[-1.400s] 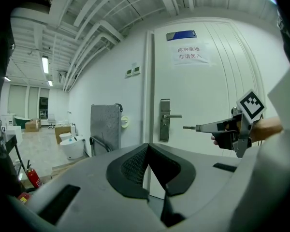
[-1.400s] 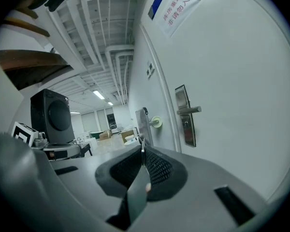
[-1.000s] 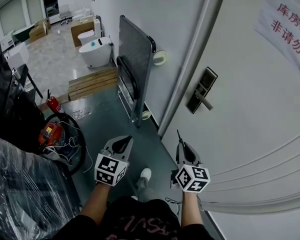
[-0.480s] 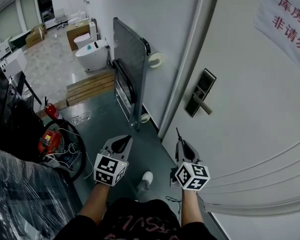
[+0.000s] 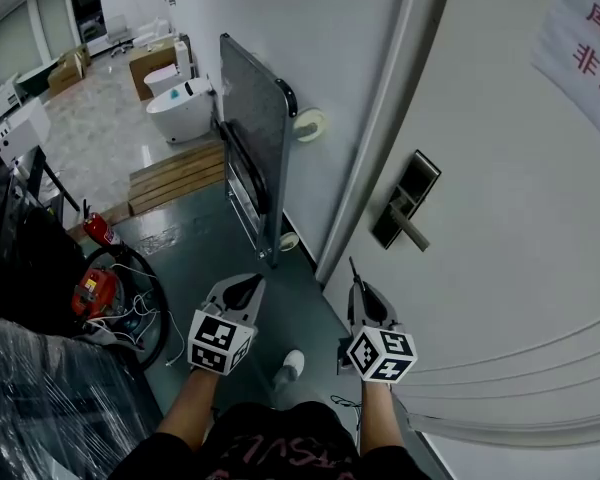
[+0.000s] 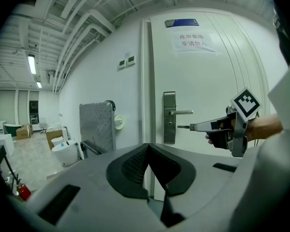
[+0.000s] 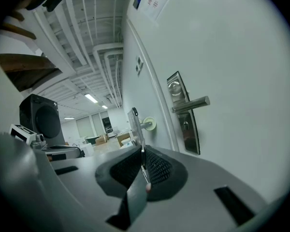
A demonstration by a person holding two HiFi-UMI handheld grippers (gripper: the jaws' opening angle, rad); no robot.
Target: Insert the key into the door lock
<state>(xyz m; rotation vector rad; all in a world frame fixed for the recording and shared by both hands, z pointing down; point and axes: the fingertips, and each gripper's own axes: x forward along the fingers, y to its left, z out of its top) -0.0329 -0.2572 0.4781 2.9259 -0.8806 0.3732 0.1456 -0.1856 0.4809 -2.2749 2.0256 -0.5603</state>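
The white door carries a dark metal lock plate (image 5: 408,200) with a lever handle (image 5: 412,230). The left gripper view shows the lock plate (image 6: 169,117) too. In the right gripper view the keyhole (image 7: 185,125) sits below the handle (image 7: 191,104). My right gripper (image 5: 358,293) is shut on a thin key (image 5: 352,266) whose blade points toward the door, well short of the lock. The key (image 6: 182,127) is level with the plate's lower part. My left gripper (image 5: 242,293) hangs to the left of the right one, its jaws together and holding nothing.
A folded metal platform trolley (image 5: 252,138) leans on the wall left of the door frame. Behind it lie a wooden pallet (image 5: 175,173) and white toilets (image 5: 180,108). A red fire extinguisher (image 5: 98,230) and a plastic-wrapped bundle (image 5: 50,398) are at the left. A paper sign (image 5: 590,48) hangs on the door.
The head view has shifted slightly. Both grippers stay low in front of the body, almost where they were, with the key still held.
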